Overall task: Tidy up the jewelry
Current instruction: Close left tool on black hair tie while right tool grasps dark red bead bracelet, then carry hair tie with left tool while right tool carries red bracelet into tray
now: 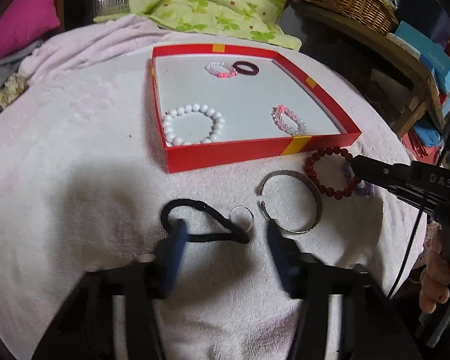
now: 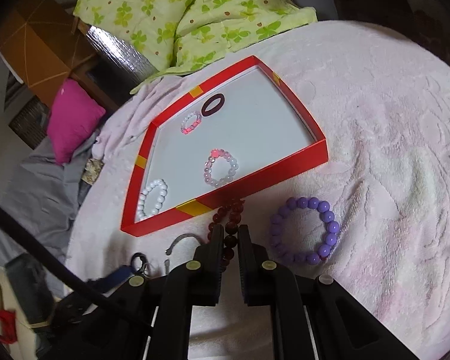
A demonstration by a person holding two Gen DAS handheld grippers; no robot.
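"DAS" in pale letters on right hand-held gripper [image 1: 355, 162] body, cut off at frame edge.

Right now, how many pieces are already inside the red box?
4: a white bead bracelet at the near left, a pink-clear bead bracelet near right, a small pink bead ring and a dark ring at the far side.

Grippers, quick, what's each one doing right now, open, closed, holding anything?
Left tool: open, empty, over the black hair tie.
Right tool: closed on the dark red bead bracelet.
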